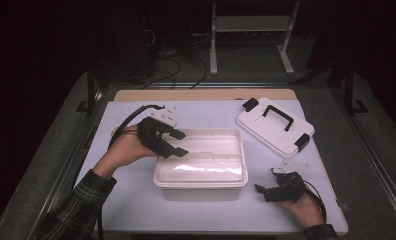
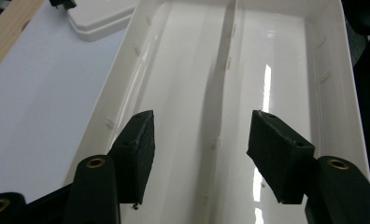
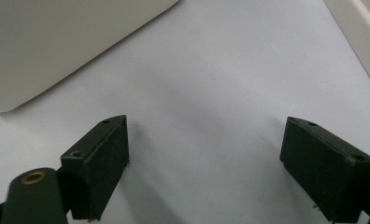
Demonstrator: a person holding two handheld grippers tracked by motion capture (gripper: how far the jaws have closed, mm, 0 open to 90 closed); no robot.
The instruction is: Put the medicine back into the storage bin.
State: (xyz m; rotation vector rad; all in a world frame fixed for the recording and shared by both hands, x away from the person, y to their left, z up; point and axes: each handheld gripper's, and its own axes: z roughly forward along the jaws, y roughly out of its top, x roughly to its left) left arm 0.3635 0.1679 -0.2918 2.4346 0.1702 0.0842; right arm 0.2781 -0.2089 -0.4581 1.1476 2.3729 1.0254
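Observation:
A white open plastic box [image 1: 201, 186] stands in the middle of the table, and a thin divider [image 2: 226, 88] runs along its glossy bare inside. My left gripper [image 1: 182, 142] hovers over the box's left end. Its jaws stand open above the inside of the box [image 2: 199, 140] with nothing between them. The box's white lid [image 1: 275, 125], with a black handle and black clips, lies flat at the back right. My right gripper [image 1: 261, 191] rests low by the box's right front corner, open over bare table [image 3: 204, 158]. The box wall [image 3: 57, 42] lies ahead of it to the left.
A pale sheet [image 1: 131, 200] covers the table, and a wooden strip [image 1: 201, 94] shows along its far edge. Black cables trail from both grippers. A dark floor with a metal stand [image 1: 251, 35] lies beyond the table.

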